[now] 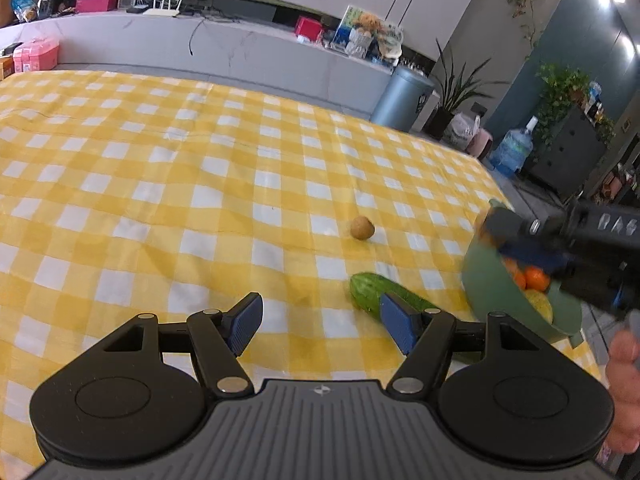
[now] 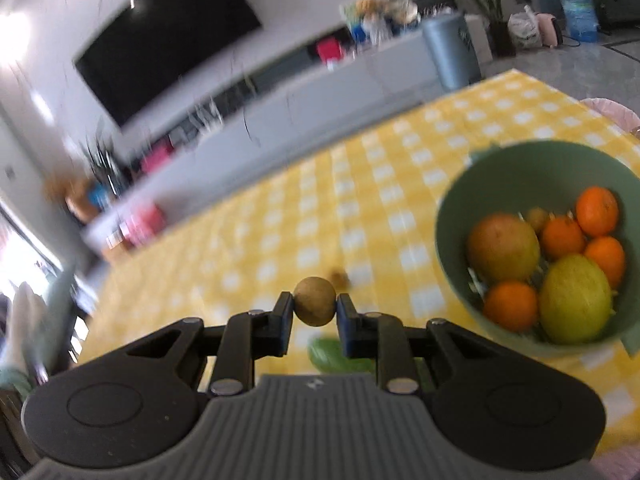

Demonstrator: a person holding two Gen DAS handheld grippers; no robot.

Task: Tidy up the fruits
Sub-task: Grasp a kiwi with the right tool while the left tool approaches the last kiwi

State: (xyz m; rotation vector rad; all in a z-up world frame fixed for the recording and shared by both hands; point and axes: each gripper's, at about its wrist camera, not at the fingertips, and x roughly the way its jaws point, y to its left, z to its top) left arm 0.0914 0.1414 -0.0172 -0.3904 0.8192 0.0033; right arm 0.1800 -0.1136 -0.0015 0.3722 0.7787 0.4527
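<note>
My right gripper (image 2: pixel 315 312) is shut on a small round brown fruit (image 2: pixel 315 298), held above the yellow checked tablecloth (image 2: pixel 360 184). To its right stands a green bowl (image 2: pixel 452 216) with several oranges (image 2: pixel 564 238), a lemon (image 2: pixel 574 298) and a larger orange-green fruit (image 2: pixel 502 248). My left gripper (image 1: pixel 322 324) hangs open over the cloth with nothing between its fingers. A cucumber (image 1: pixel 372 292) lies by its right finger. A second small brown fruit (image 1: pixel 363 228) sits on the cloth beyond it. The right gripper (image 1: pixel 500 232) shows blurred over the bowl (image 1: pixel 484 280).
The table's right edge runs just past the bowl. A pink plate (image 2: pixel 608 108) sits at the far right corner. A hand (image 1: pixel 624 380) holds the right tool. Beyond the table stand a grey bin (image 1: pixel 404 96), a long white console (image 1: pixel 224 48), plants and a water bottle (image 1: pixel 514 148).
</note>
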